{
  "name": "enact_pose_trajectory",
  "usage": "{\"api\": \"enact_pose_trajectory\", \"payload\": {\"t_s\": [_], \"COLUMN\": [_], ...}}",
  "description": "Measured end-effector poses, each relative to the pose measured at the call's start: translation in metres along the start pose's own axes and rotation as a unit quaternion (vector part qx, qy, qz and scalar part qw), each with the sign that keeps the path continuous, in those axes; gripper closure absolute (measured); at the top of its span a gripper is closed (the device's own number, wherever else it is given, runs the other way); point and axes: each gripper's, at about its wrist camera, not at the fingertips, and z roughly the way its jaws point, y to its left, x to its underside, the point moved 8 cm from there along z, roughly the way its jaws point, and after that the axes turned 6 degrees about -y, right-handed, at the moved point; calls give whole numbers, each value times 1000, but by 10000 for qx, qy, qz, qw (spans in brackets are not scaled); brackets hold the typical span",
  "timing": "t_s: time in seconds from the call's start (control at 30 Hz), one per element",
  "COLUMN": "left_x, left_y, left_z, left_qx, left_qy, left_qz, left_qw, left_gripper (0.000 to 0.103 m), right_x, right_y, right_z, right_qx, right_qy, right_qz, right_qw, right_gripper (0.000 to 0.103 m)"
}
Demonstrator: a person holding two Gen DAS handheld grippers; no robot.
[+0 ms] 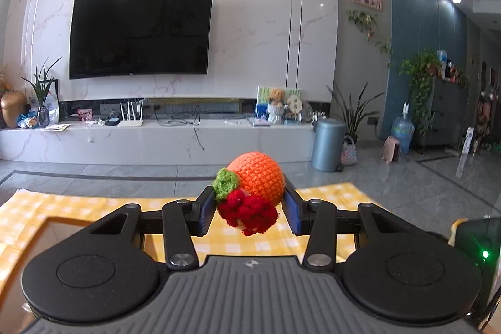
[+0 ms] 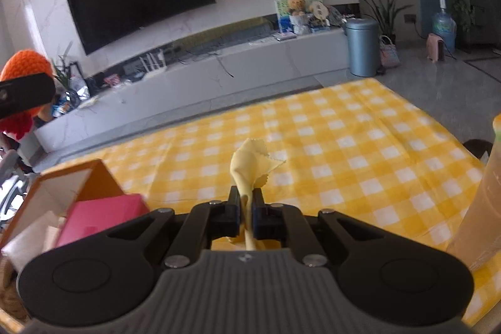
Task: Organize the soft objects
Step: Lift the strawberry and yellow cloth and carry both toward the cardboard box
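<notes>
My left gripper (image 1: 249, 202) is shut on a crocheted toy (image 1: 255, 177), an orange ball with a green leaf and a red knitted bunch under it, held up above the yellow checked tablecloth (image 1: 78, 208). The same crocheted toy (image 2: 26, 64) shows at the far left of the right wrist view, with a black finger (image 2: 25, 93) of the left gripper across it. My right gripper (image 2: 246, 202) is shut on a pale yellow cloth (image 2: 250, 165) with zigzag edges, whose end sticks up above the fingertips over the tablecloth (image 2: 344, 140).
An orange-walled box (image 2: 90, 183) with a pink item (image 2: 103, 218) inside sits at the lower left. A pale tall container (image 2: 482, 208) stands at the right edge. Beyond the table are a TV wall, a low cabinet and a grey bin (image 2: 363, 46).
</notes>
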Motion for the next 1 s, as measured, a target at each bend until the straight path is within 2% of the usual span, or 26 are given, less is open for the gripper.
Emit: {"api": "enact_pose_trajectory", "payload": {"t_s": [0.07, 0.27, 0.4, 0.57, 0.67, 0.8, 0.9, 1.0], "left_x": [-13, -36, -40, -31, -18, 5, 20, 41], "left_y": [12, 49, 77, 121, 151, 187, 208, 225], "left_z": [-11, -43, -58, -69, -65, -57, -48, -41], "left_qx": [3, -328, -610, -973, -1184, -1248, -1271, -1244], "left_qy": [-62, -189, -274, -316, -82, 212, 452, 897], "left_qz": [-54, -15, 43, -61, -161, -436, -575, -603], "left_qw": [10000, 9993, 9978, 9947, 9928, 9910, 9892, 9863], "left_gripper": [51, 51, 51, 51, 51, 51, 51, 51], "right_x": [-7, -33, -47, -47, -37, -13, 5, 21], "right_y": [14, 65, 103, 162, 194, 229, 251, 270], "right_z": [-15, -52, -63, -61, -49, -19, 8, 37], "right_qx": [-161, -613, -995, -1359, -1531, -1781, -1764, -1795], "right_qy": [-71, -365, -497, -449, -309, 207, 483, 754], "right_qz": [-8, 116, 218, -12, -149, -66, -186, -326], "right_qw": [9998, 9974, 9936, 9897, 9876, 9838, 9830, 9803], "right_gripper": [99, 99, 99, 99, 99, 99, 99, 99]}}
